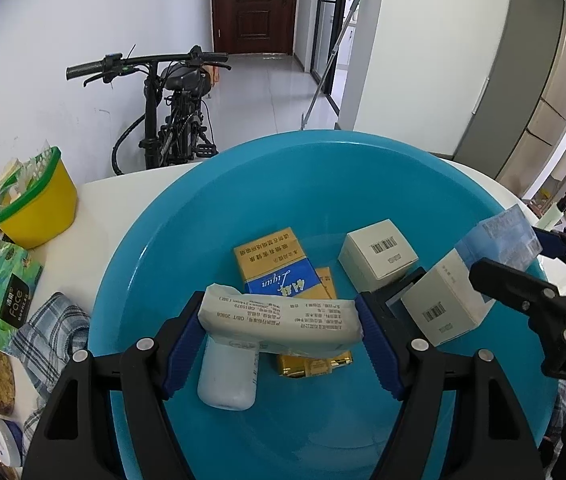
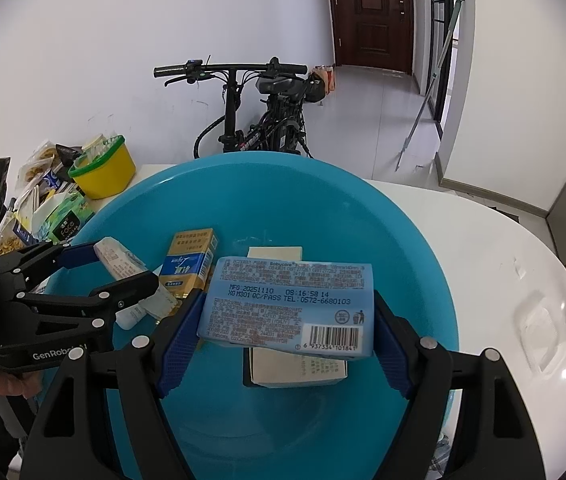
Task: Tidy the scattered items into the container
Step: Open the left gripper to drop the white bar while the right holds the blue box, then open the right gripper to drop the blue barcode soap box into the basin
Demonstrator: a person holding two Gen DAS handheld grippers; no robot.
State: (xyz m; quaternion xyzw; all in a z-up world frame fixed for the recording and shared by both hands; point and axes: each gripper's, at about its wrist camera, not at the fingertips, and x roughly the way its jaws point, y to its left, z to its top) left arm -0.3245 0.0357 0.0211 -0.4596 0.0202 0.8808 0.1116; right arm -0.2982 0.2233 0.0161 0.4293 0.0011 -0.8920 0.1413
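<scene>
Hovering over the blue basin [image 1: 211,216], the left gripper [image 1: 281,322] clamps a white tissue pack [image 1: 279,320] and the right gripper [image 2: 287,312] a blue wipes pack [image 2: 287,304], both poised for dropping among the boxes below.

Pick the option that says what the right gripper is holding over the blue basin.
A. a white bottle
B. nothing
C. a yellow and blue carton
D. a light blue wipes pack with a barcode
D: in the right wrist view the right gripper is shut on the light blue wipes pack, barcode facing the camera, above the blue basin.
</scene>
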